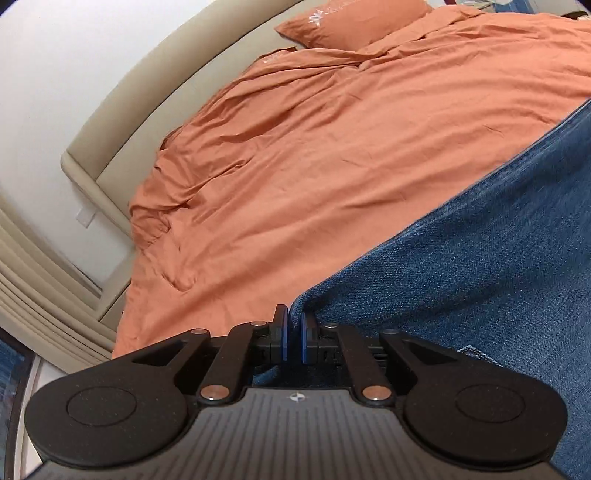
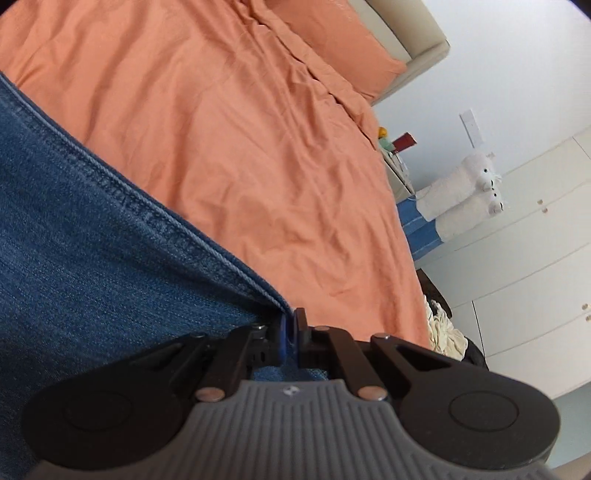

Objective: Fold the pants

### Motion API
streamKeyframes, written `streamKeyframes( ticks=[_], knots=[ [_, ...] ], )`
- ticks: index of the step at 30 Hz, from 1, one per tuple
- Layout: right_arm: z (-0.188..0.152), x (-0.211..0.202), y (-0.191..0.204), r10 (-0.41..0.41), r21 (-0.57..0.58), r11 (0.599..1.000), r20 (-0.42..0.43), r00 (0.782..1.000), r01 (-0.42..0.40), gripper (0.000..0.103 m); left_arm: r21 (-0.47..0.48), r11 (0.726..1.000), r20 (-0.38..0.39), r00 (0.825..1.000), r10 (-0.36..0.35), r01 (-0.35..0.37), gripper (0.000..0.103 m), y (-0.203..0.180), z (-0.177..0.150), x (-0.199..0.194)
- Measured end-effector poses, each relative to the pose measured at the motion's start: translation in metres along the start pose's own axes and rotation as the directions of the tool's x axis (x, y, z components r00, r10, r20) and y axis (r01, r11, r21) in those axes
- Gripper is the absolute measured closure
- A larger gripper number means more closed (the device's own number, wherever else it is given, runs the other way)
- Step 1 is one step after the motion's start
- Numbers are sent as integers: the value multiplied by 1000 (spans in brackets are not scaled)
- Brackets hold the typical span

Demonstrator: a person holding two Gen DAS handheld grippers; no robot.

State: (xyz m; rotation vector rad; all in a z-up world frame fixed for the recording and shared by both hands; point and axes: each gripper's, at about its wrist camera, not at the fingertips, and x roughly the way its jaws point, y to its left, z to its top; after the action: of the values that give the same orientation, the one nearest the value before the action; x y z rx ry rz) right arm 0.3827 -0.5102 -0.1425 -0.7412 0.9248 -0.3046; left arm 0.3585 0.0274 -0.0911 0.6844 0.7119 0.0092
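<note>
Blue denim pants [image 1: 480, 258] stretch between both grippers over an orange-covered bed [image 1: 314, 155]. In the left wrist view the left gripper [image 1: 294, 317] is shut on a corner of the denim, which spreads away to the right. In the right wrist view the right gripper [image 2: 291, 321] is shut on the other corner of the pants [image 2: 92, 240], and a stitched hem edge runs from there up to the left. The cloth hangs taut above the bedspread [image 2: 240, 140]. The rest of the pants is out of frame.
An orange pillow [image 1: 351, 22] lies at the head of the bed against a beige headboard [image 1: 122, 122]. Beside the bed's right edge stand a bedside table with small items [image 2: 397, 147], a white plush toy [image 2: 469, 188] and white wardrobe doors [image 2: 535, 277].
</note>
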Motion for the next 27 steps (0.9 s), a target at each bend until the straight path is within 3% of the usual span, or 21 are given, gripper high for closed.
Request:
streamKeyframes(
  ticks=[4,12,15,17,19,20,21,24,27],
  knots=[
    [13,17,7,-6,4,1000,-38,999,6,103,3,1000,-33,999,-18,18,96,-6,11,28],
    [20,59,34,5,-6,1000,-84,996,-5,103,35,999,-97,995,-28,31,95,-25,-4,70],
    [20,67,40,14,-8,1000,-96,995,-15,103,49,998,-124,992,-36,42,82,-29,-5,79],
    [21,69,38,16,13,1000,-97,995,-15,103,43,998,-119,992,-42,48,56,-27,-5,78],
    [23,65,34,10,38,999,-88,996,-7,88,-3,998,-98,993,-66,66,31,-18,-4,70],
    [24,59,32,3,50,999,-76,997,1,68,-34,996,-81,993,-82,79,28,-10,-3,64],
    [26,52,29,-2,62,998,-60,998,6,56,-63,994,-74,993,-94,89,28,-2,-2,58],
    [34,22,25,50,118,992,-17,999,-47,56,-143,983,-51,991,-121,112,28,23,-5,34],
    [44,-16,31,158,186,969,36,987,-162,56,-243,962,-60,988,-144,125,28,58,-22,9]
  ],
)
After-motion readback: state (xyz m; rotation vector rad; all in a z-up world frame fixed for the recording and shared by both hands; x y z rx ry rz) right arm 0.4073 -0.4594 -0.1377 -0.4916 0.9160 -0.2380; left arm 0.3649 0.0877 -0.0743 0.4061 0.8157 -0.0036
